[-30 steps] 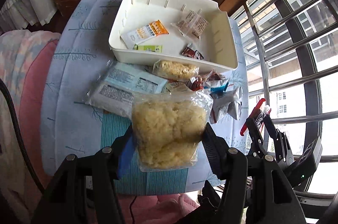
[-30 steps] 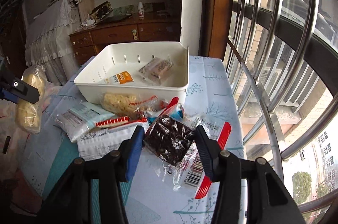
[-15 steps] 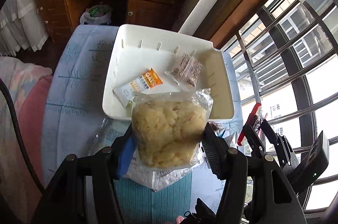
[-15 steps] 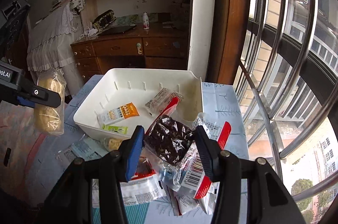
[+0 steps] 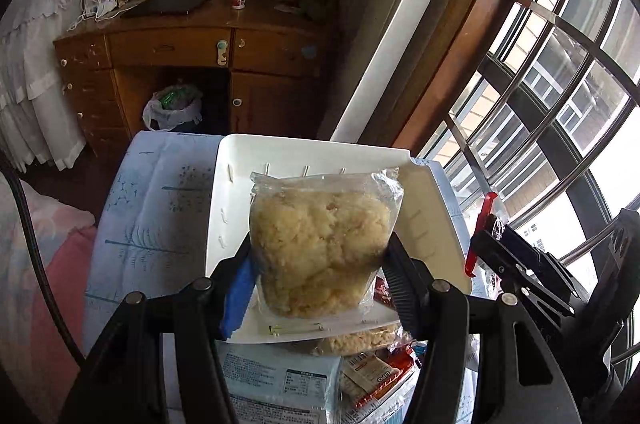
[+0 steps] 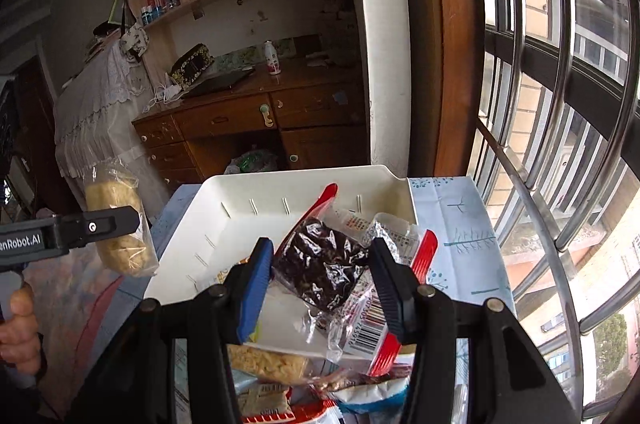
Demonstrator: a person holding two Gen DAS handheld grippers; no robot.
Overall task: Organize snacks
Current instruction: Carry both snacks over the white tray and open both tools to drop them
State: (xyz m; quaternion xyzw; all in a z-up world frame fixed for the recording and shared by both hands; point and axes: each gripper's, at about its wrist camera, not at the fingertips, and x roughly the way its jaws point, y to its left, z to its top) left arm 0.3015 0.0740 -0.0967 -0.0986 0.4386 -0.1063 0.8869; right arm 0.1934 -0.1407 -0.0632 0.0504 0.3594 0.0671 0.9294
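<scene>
My left gripper (image 5: 318,266) is shut on a clear bag of pale yellow flaky snack (image 5: 320,244), held up over the near part of the white tray (image 5: 224,183). That bag also shows at the left of the right wrist view as the yellow snack bag (image 6: 116,224), beside the tray (image 6: 224,207). My right gripper (image 6: 320,268) is shut on a clear, red-edged packet of dark snack (image 6: 320,264), hanging over the tray's near right corner. The right gripper with its packet's red edge (image 5: 486,216) shows at the right of the left wrist view.
Loose snack packets (image 5: 280,384) lie on the blue patterned cloth (image 5: 152,224) in front of the tray. More packets (image 6: 272,364) pile under my right gripper. A wooden desk (image 5: 180,55) stands beyond the table, and a barred window (image 6: 560,143) runs along the right.
Both grippers carried their bags forward from above the loose pile to over the tray. The tray now fills the area behind each bag, and the view has tilted up toward the desk.
</scene>
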